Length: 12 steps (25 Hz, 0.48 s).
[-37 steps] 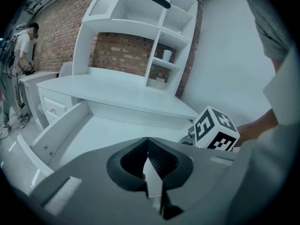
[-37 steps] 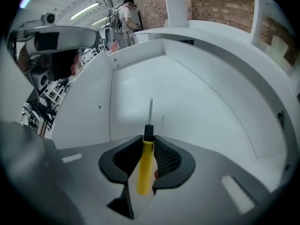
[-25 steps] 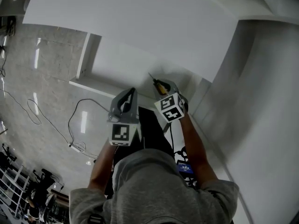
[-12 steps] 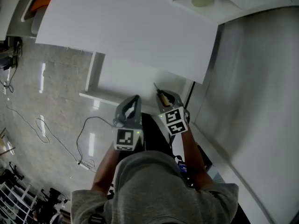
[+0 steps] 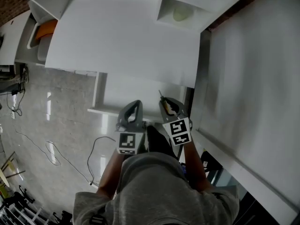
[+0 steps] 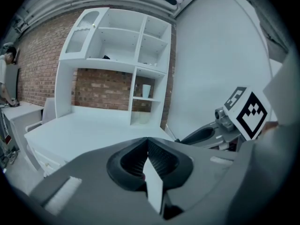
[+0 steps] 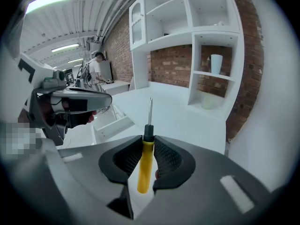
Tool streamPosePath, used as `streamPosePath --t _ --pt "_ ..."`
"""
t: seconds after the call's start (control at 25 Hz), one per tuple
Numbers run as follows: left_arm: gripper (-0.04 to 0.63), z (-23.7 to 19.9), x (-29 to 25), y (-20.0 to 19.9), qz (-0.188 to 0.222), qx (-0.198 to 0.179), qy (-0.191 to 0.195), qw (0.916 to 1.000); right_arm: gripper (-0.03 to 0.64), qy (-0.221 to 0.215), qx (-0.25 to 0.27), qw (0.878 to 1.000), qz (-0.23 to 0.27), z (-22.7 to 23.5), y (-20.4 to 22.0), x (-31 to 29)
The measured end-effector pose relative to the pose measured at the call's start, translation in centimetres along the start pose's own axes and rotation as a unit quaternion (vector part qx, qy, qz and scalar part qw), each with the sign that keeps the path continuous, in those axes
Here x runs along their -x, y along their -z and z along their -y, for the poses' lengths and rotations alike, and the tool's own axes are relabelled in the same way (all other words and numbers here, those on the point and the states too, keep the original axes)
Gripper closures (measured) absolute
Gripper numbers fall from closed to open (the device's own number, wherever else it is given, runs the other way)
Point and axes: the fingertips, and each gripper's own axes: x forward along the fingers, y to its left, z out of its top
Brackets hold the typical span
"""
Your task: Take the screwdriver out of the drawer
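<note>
A screwdriver with a yellow handle and thin metal shaft stands clamped between the pads of my right gripper, tip pointing away over the white desk. Seen from the head view, the right gripper holds the screwdriver above the open white drawer below the desk's front edge. My left gripper hangs just to its left, shut, nothing between its jaws. In the left gripper view, the left gripper has its pads together and the right gripper shows at right.
A white desk carries a white shelf unit holding a pale cup. A white wall panel runs along the right. A cable lies on the glossy floor. A person stands far back.
Both grippers have risen together above the open drawer, more of the desk top and the shelf unit coming into sight. The screwdriver stays clamped in the right gripper.
</note>
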Motion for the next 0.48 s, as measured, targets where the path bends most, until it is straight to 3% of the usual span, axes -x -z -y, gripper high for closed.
streamPosePath --t 0.48 --pt "0.584 0.6 2.8 -6.7 0.048 -0.04 0.015 0.9979 0.535 0.061 -0.003 0.994 0.091 -0.3 -6.7 7.1"
